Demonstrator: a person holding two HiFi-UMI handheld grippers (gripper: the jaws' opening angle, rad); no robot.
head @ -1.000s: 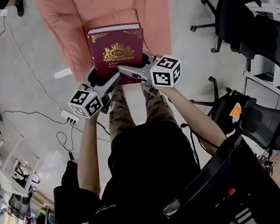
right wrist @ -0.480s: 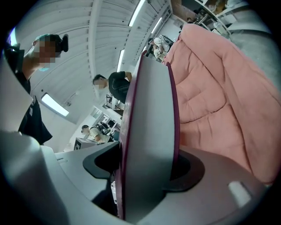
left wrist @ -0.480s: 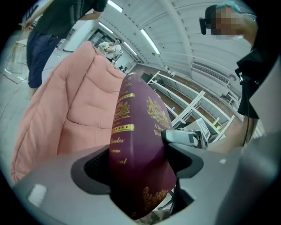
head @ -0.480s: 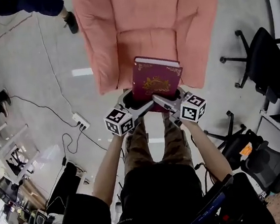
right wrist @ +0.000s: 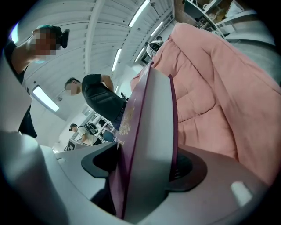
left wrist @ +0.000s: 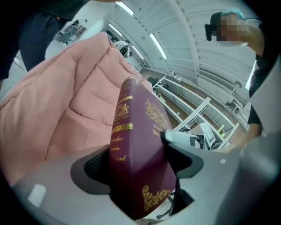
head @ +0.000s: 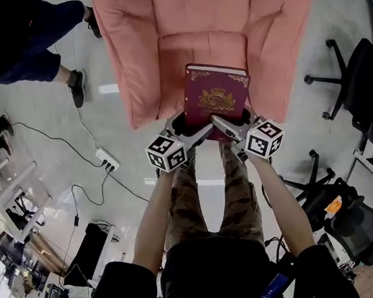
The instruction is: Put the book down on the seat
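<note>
Head view: I stand facing a pink armchair (head: 154, 60). A maroon book (head: 217, 100) with a gold crest is held up at the front edge of its seat (head: 180, 50), cover facing up, not lying on the cushion. My left claw (head: 187, 126) pinches the book's near left corner and my right claw (head: 227, 124) its near right corner. A power strip (head: 109, 163) with cables lies on the floor to the left.

Left gripper view: the book (left wrist: 140, 154) stands between my jaws, gold-lettered spine toward the camera, both pads pressed on its covers. The armchair (left wrist: 66, 101) fills the background.

Right gripper view: the book (right wrist: 149, 145) sits between my jaws, page edge toward the camera. These jaws have just been opening wider, yet both pads meet the covers. The pink cushion (right wrist: 219, 88) lies just beyond.
</note>
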